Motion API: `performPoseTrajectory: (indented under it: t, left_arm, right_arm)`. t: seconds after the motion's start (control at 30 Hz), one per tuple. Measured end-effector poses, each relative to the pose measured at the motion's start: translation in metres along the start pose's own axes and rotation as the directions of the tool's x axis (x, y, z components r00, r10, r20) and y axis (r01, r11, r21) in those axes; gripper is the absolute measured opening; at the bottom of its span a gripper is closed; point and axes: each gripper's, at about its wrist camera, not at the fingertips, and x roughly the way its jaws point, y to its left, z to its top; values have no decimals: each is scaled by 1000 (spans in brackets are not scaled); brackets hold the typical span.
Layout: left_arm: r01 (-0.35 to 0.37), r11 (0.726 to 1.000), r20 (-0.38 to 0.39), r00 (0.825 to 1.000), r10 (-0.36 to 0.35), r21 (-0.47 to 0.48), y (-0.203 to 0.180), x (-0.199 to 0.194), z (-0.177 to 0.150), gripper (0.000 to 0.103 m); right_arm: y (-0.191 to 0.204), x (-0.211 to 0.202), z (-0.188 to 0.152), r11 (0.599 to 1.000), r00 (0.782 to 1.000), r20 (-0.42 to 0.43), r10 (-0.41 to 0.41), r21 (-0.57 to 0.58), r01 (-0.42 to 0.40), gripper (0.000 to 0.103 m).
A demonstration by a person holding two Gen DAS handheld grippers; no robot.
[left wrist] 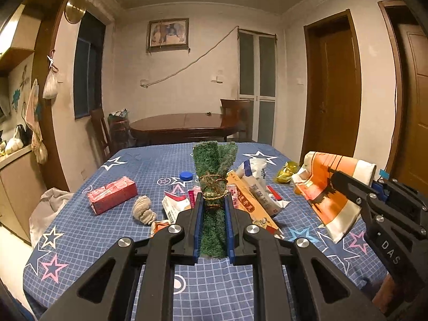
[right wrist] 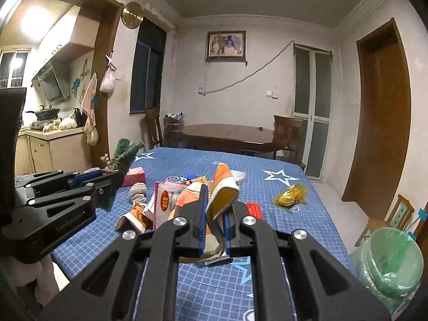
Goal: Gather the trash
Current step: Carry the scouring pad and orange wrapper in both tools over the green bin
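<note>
Blue star-printed tablecloth (left wrist: 128,240) carries scattered trash. Above it, the left gripper (left wrist: 212,200) clamps a green twine-tied bundle (left wrist: 214,171), the right gripper (right wrist: 215,195) an orange-and-white wrapper (right wrist: 223,195). Bin (right wrist: 388,264) stands just right.

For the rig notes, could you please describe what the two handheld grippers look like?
Both are alike: the left gripper and right gripper have matte black angular linkage arms with slotted cut-outs, round silver pivot bolts and blue pads lining the two straight fingers. White lettering marks the side of each body. No cables, hands or sleeves show.
</note>
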Motion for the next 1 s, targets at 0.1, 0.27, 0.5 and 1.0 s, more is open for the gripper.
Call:
performPoseTrajectory:
  t: [0.1, 0.27, 0.5, 1.0]
  left_arm:
    - [13, 1000, 4, 1000, -13, 5, -6, 4, 4, 16]
    - [61, 998, 15, 998, -61, 31, -34, 12, 17, 16]
    - [171, 982, 2, 985, -172, 78, -99, 31, 36, 16]
    - [532, 836, -171, 844, -509, 135, -284, 99, 60, 16]
  right_arm:
    - [-5, -4, 1, 1000, 1000, 8, -14, -8, 14, 8]
    - [-26, -12, 3, 998, 998, 16, -63, -13, 63, 8]
    - [-72, -27, 7, 984, 984, 21, -175, -9, 175, 8]
    - [-234, -73, 2, 901, 896, -165, -411, 72, 427, 8]
